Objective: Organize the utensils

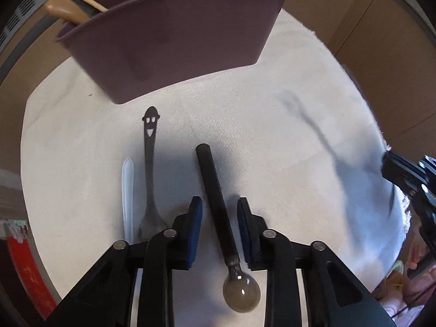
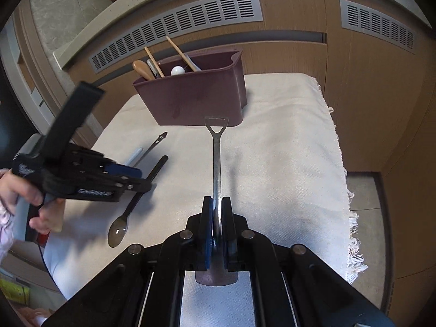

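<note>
Shovel-shaped spoon (image 2: 216, 163): clamped by neck in my right claw (image 2: 217, 218), handle aimed at maroon caddy (image 2: 196, 100), ready for drop-in. Black-handled spoon (image 1: 218, 212): flat on cloth (image 1: 272, 136) near its front edge, between pads of my left claw (image 1: 219, 226); jaws narrowed, not touching handle. Smiley spoon (image 1: 150, 163), clear utensil (image 1: 128, 190): just beside, left. Caddy: cloth's far edge, holds wooden spoon (image 1: 65, 12).

Both wrist views look down close, sharing the purple caddy (image 1: 174, 43)

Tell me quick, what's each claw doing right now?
Left claw: open, straddling the black spoon, not gripping it.
Right claw: closed on the shovel spoon.
</note>
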The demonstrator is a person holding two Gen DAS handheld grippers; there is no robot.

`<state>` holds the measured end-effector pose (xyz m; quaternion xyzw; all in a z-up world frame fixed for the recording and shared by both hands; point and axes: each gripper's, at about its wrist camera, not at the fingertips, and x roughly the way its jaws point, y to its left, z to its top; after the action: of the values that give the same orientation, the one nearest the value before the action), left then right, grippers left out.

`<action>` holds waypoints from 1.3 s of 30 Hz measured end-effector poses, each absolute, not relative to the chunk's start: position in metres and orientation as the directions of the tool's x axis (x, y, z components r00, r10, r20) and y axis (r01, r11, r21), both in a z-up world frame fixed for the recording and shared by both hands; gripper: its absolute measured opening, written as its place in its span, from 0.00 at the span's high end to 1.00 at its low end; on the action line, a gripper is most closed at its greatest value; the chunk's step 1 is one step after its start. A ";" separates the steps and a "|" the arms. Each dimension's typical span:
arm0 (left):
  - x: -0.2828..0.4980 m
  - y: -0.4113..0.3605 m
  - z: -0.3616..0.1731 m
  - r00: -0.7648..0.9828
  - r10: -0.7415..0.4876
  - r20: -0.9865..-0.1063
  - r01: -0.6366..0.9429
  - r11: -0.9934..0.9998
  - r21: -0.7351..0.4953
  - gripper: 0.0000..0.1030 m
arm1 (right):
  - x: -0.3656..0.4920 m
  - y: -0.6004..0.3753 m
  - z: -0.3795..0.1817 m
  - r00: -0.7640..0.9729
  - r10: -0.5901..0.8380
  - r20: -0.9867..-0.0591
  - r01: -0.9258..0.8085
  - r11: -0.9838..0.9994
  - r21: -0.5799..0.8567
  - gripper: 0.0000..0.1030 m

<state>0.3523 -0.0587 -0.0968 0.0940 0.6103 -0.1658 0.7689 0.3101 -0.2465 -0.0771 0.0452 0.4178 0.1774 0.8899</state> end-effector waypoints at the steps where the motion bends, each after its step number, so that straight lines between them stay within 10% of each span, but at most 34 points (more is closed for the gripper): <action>1: 0.356 -0.060 -0.101 0.186 -0.136 -0.973 0.359 0.931 -0.062 0.85 | 0.310 -0.247 -0.077 0.589 0.359 -0.724 -0.280 0.931 0.235 0.95; 22: 0.267 0.016 -0.012 0.713 -0.277 -0.644 0.164 0.959 -0.230 0.88 | 0.376 -0.222 -0.105 0.473 0.289 -0.832 -0.324 0.935 0.140 0.84; 39: 0.260 0.026 -0.007 0.719 -0.305 -0.624 0.166 0.948 -0.273 0.88 | 0.341 -0.225 -0.077 0.534 0.299 -0.790 -0.299 0.942 0.155 0.95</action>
<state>0.2598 0.0258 -0.0068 -0.0992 0.3523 -0.1277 0.9218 0.3409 -0.2248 -0.0771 0.0004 0.4513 0.1707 0.8759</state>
